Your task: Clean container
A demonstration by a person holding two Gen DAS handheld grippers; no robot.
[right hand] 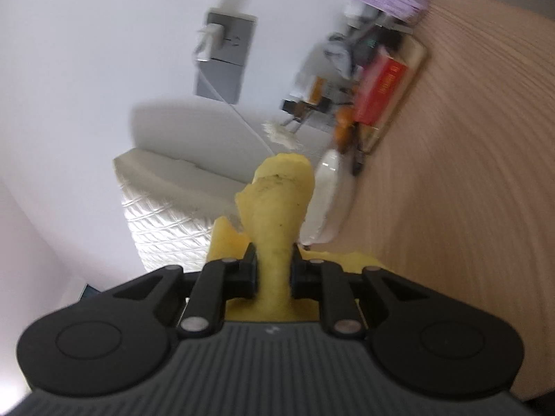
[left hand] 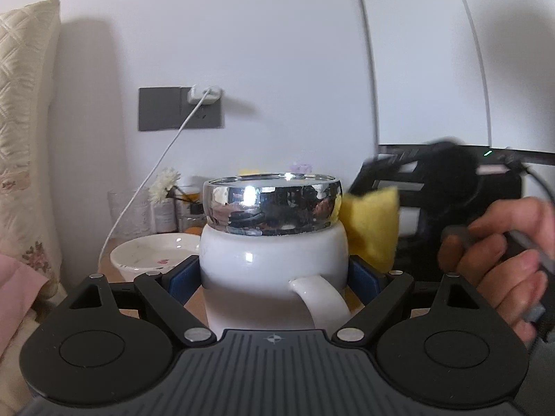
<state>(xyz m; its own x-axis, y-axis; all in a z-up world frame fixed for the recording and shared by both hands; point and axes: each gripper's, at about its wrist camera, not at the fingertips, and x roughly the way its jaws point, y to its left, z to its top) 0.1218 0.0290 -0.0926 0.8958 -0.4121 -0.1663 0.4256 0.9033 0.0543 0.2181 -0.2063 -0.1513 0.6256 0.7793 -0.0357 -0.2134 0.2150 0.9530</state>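
A white container (left hand: 263,270) with a shiny chrome rim (left hand: 274,204) and a white handle (left hand: 322,298) fills the middle of the left wrist view. My left gripper (left hand: 274,277) is shut on its body, blue pads on both sides. My right gripper (right hand: 274,274) is shut on a yellow sponge (right hand: 277,215), which carries dark specks. In the left wrist view the sponge (left hand: 373,228) is beside the container's right side, just below the rim; whether it touches is unclear. The right gripper's body (left hand: 451,187) is blurred behind it.
A white bowl (left hand: 152,253) sits on the wooden table (right hand: 468,173) at the left, also in the right wrist view (right hand: 326,201). Behind are glass jars with white flowers (left hand: 166,180), a red box (right hand: 381,86), a wall socket with a white cable (left hand: 180,107) and a cream headboard (left hand: 24,121).
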